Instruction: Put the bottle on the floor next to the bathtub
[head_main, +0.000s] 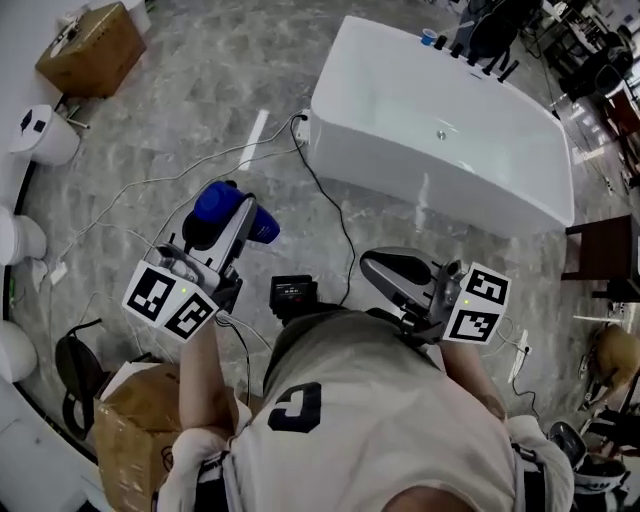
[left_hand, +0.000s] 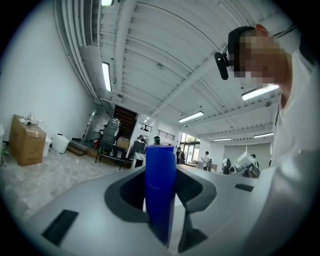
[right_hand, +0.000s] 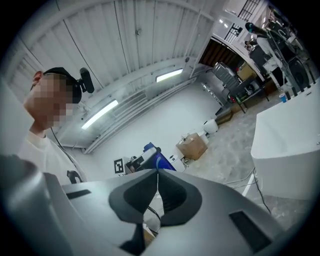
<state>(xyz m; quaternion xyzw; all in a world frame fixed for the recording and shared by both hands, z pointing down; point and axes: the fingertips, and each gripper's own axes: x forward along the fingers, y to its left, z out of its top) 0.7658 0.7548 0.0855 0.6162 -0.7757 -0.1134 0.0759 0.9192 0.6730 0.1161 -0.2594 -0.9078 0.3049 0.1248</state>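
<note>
In the head view a blue bottle (head_main: 215, 203) lies level in my left gripper (head_main: 238, 218), which is shut on it above the grey marble floor. The left gripper view shows the bottle (left_hand: 160, 172) upright between the two grey jaws of the left gripper (left_hand: 161, 202). The white bathtub (head_main: 400, 170) stands at the upper right, well apart from the bottle. My right gripper (head_main: 388, 268) hovers in front of the person's body, its jaws shut with nothing between them (right_hand: 157, 172). The right gripper view also catches the bottle (right_hand: 164, 163) and the bathtub (right_hand: 287, 145).
Cables (head_main: 330, 215) run across the floor by the tub's near corner. A cardboard box (head_main: 92, 48) sits at the top left, another (head_main: 140, 420) at the bottom left. White round containers (head_main: 40, 135) line the left edge. A dark chair (head_main: 600, 250) stands right of the tub.
</note>
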